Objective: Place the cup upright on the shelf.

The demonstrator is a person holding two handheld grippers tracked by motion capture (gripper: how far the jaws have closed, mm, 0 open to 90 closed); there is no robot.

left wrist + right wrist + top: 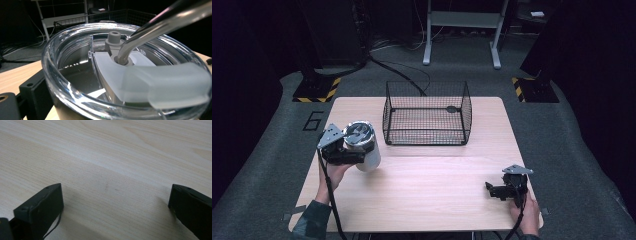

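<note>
Step in hand: carrying the white steel tumbler with a clear plastic lid (364, 145), most likely toward the black wire mesh basket (427, 114).
Tumbler place: above the pale wooden worktop (432, 185) at about 9 o'clock, tilted with its lid turned toward the person's side, well apart from the basket.
Left gripper (343, 149): fingers clamped on the tumbler's body just below the lid; the left gripper view looks across the lid (100, 75) and the bent metal straw (150, 27).
Right gripper (507, 187): fingers spread wide, nothing between them, low over the worktop at 5 o'clock.
Doing it well: level the tumbler before travel, lift above the basket's near rim toward 12 o'clock, lower slowly, and mind that the straw could catch on the wire.
</note>
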